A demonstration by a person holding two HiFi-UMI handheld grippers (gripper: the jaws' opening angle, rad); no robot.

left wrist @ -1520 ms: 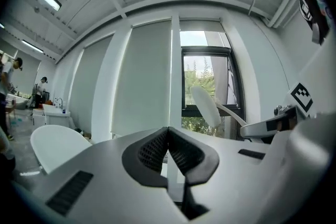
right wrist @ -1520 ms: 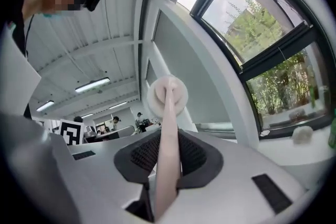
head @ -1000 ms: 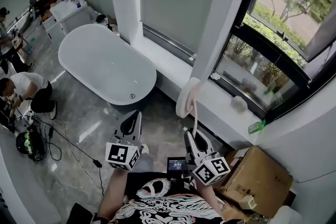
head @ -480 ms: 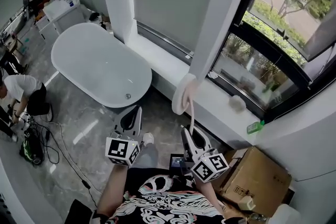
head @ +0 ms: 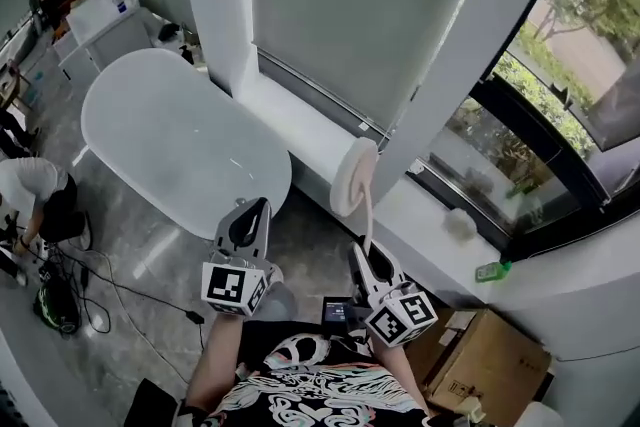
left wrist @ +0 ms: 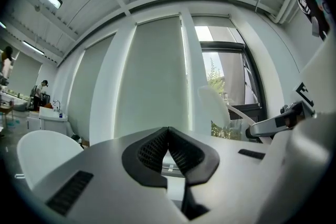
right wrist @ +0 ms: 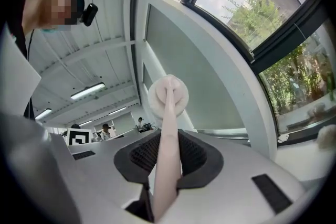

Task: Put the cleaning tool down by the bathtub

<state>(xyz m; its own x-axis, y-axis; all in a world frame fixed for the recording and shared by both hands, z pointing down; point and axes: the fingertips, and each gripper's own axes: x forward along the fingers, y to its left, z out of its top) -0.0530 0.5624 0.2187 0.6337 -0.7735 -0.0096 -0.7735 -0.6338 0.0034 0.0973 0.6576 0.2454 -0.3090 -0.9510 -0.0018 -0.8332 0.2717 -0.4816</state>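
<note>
The cleaning tool (head: 354, 177) is a pale pink brush with a round head on a long thin handle (right wrist: 166, 157). My right gripper (head: 372, 262) is shut on the handle and holds the tool upright, head up, in front of the window ledge. In the right gripper view the round head (right wrist: 168, 96) stands above the jaws. My left gripper (head: 250, 227) is shut with nothing between its jaws (left wrist: 168, 150). It hangs over the floor just right of the white oval bathtub (head: 170, 140), which lies at the left in the head view.
A white window ledge (head: 310, 130) runs behind the tub toward the right. A cardboard box (head: 488, 361) sits at the lower right. A person crouches at the far left (head: 28, 190) beside cables (head: 100, 290) on the marble floor. A white vanity (head: 100, 20) stands beyond the tub.
The view has shifted right and forward, so the bathtub and ledge sit lower-left in the picture. Both grippers hold their pose, and the brush stays upright in the right one.
</note>
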